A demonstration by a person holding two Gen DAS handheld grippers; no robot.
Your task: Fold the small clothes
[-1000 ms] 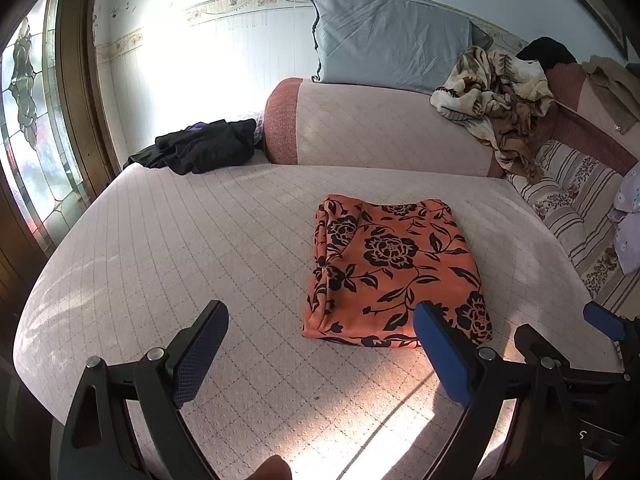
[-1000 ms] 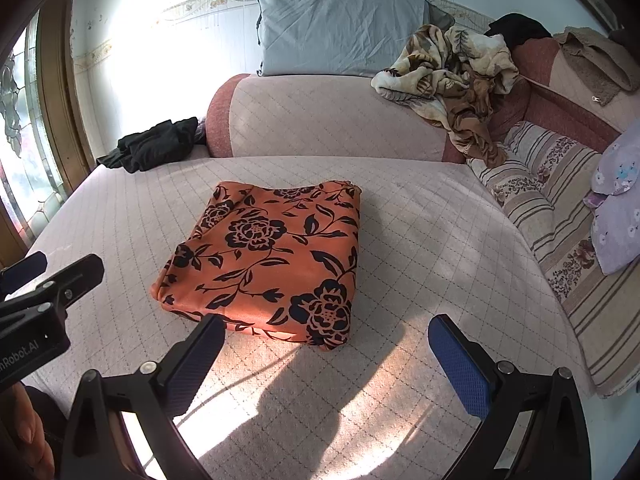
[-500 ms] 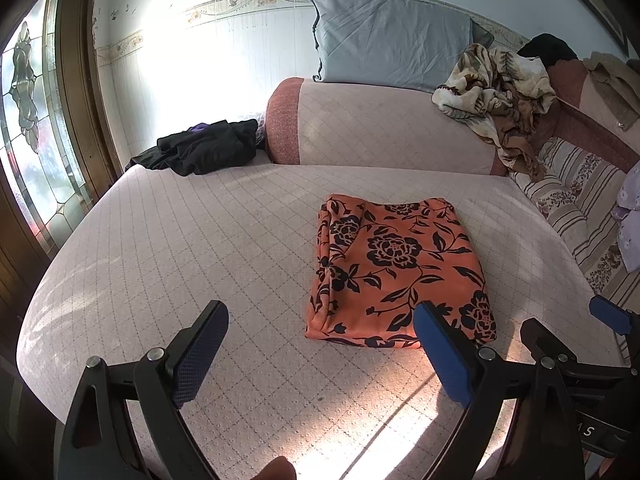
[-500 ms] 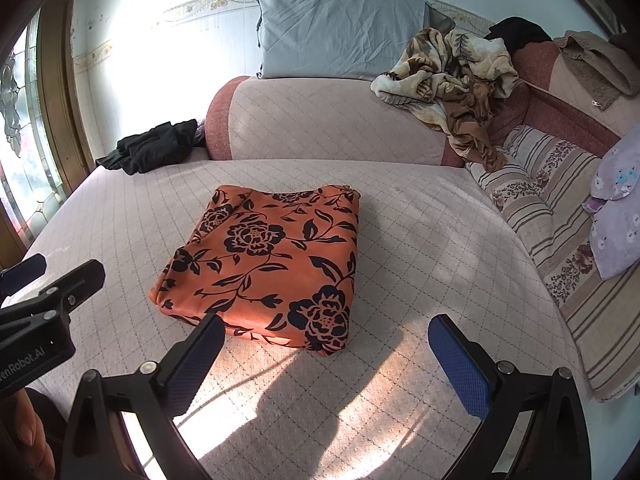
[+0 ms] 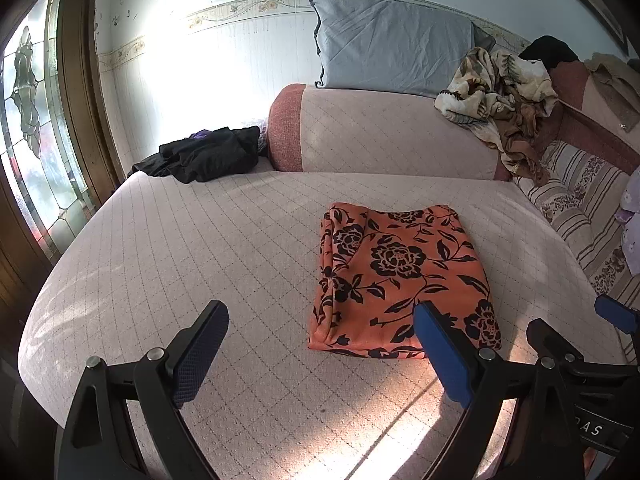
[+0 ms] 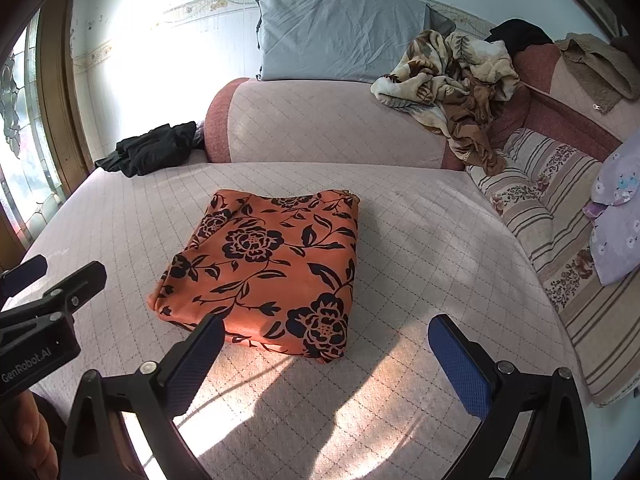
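Note:
An orange garment with black flowers (image 5: 396, 280) lies folded into a flat rectangle on the pink quilted bed (image 5: 200, 248); it also shows in the right wrist view (image 6: 268, 272). My left gripper (image 5: 320, 344) is open and empty, above the bed just in front of the garment's near left edge. My right gripper (image 6: 326, 352) is open and empty, just in front of the garment's near right corner. Neither touches the cloth. The right gripper's body shows at the right edge of the left wrist view (image 5: 580, 360).
A black garment pile (image 5: 204, 156) lies at the bed's far left corner. A pink bolster (image 5: 384, 132) with a grey pillow (image 5: 392, 56) and a crumpled floral blanket (image 5: 500, 96) stands behind. Striped cushions (image 6: 560, 240) line the right side. A stained-glass window (image 5: 32, 140) is at the left.
Both grippers have drawn back slightly from the folded garment, which sits a little farther off in both views. The garment has not moved.

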